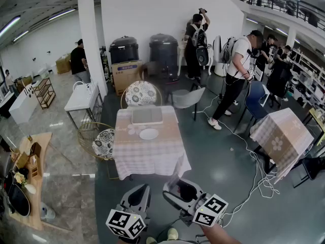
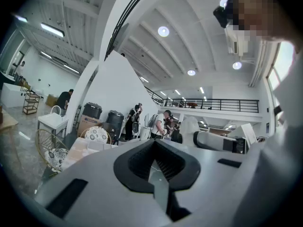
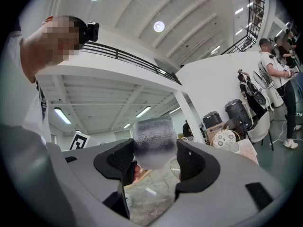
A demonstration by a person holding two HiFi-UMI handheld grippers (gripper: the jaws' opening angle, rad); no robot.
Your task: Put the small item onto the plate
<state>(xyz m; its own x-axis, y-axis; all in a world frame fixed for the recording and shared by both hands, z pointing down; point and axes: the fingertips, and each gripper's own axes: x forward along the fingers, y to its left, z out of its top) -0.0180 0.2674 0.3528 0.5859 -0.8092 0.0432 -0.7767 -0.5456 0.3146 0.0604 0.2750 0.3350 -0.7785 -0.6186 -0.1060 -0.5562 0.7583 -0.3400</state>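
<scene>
The right gripper (image 3: 154, 163) is clamped across the dimpled glass cup (image 3: 154, 143), held in the air. The left gripper (image 2: 155, 163) is pinched together, empty. The cup looks light, slick and breakable, so gentle pressure at its midriff suits. The plate (image 1: 149, 133) lies at twelve o'clock.

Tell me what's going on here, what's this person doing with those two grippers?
A person stands back from a cloth-covered table, holding a gripper in each hand. The right gripper has a small frosted glass between its jaws, apparently clamped. The left gripper is shut and empty. A white plate sits on the table ahead, and the glass has not yet been set on it.
</scene>
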